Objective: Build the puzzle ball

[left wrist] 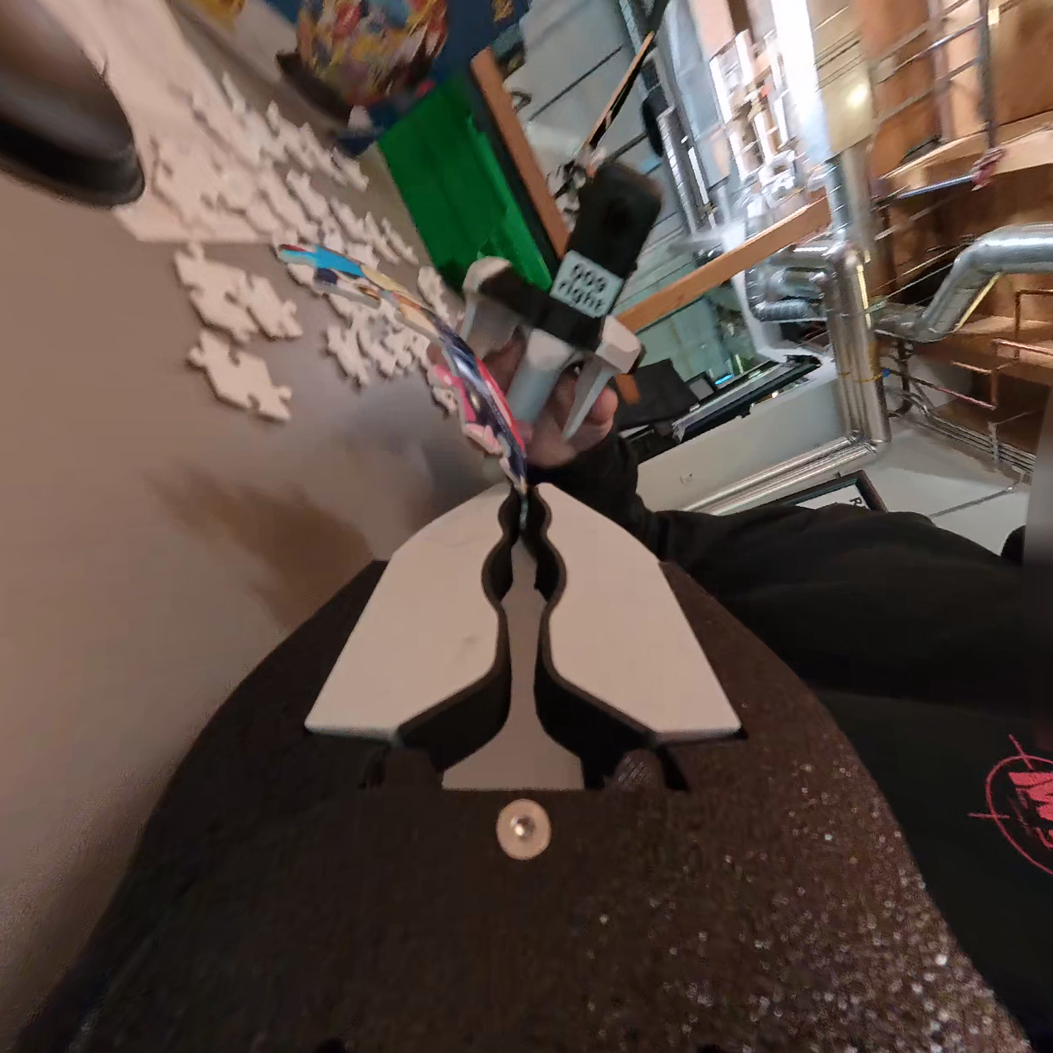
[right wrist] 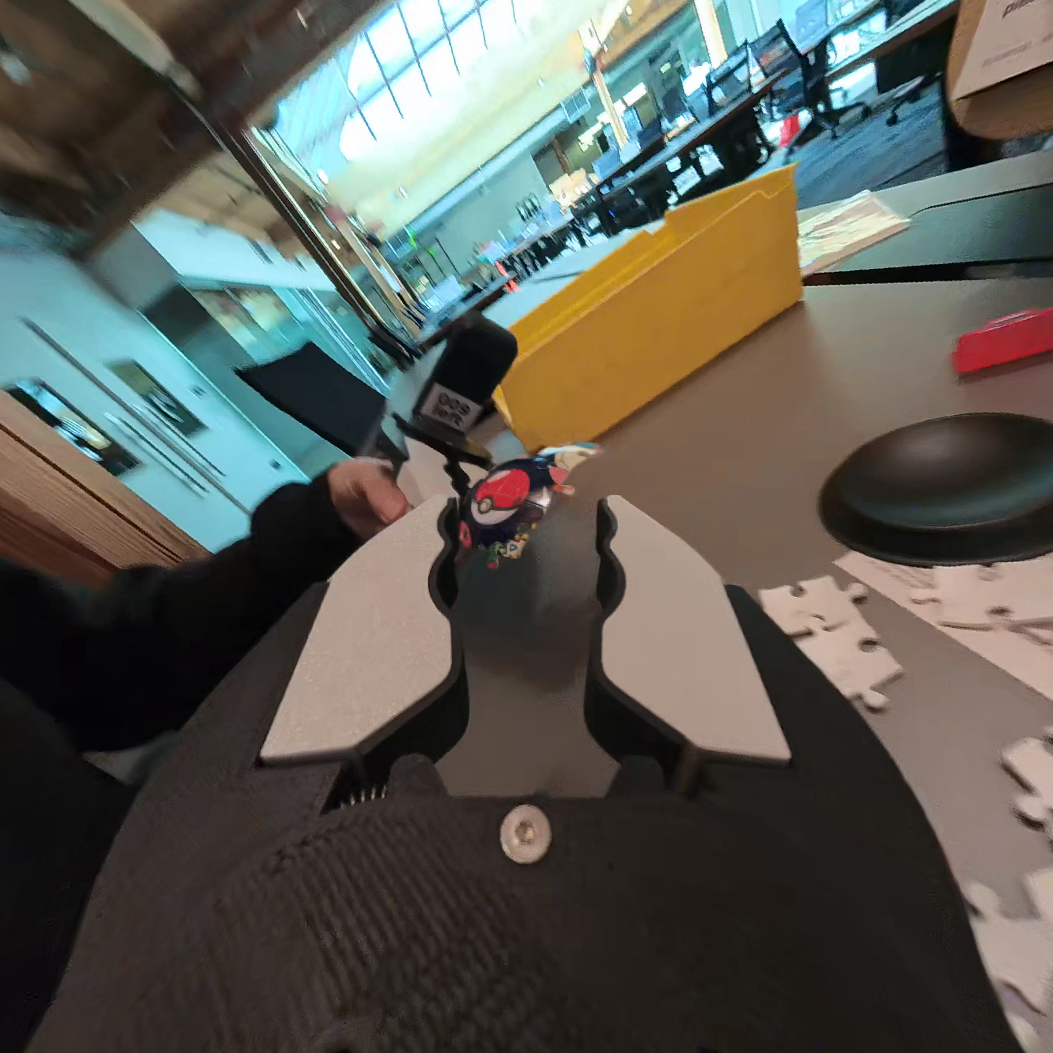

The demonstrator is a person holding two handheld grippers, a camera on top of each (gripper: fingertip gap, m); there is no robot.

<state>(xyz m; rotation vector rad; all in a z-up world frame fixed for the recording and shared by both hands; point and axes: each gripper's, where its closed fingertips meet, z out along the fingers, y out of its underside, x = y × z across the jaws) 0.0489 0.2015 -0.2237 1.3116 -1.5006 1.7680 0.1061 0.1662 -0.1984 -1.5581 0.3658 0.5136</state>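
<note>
Puzzle pieces already joined into a curved, colourful strip (left wrist: pixel 456 364) are what I have pinched at the tip of my left gripper (left wrist: pixel 527 501), its two fingers clenched on the strip's lower edge. From there the strip arcs up and away, off the table (left wrist: pixel 85 513), with its printed face turned toward my other tool. I judge it is held aloft by one edge so the free end stays reachable for the next piece.

My right gripper (right wrist: pixel 524 513) is released, fingers spread wide. In its own view the strip (right wrist: pixel 507 507) sits just beyond the tips, close against the left finger (right wrist: pixel 376 621), and nothing is between the pads. I read this as lining up to take or steady the strip, though motion blur keeps me from saying whether it touches the finger.

Beside and below the right gripper, loose white pieces (right wrist: pixel 826 638) lie face down on the table, and many more (left wrist: pixel 273 188) spread out ahead of the left gripper. Farther off to the right sits a black dome-shaped stand (right wrist: pixel 940 490), likely the base for the ball. Beyond that stand a yellow bin (right wrist: pixel 655 319) and a red object (right wrist: pixel 1003 339). Past the white pieces in the left view is a colourful round picture (left wrist: pixel 370 45), blurred, perhaps the box art.
</note>
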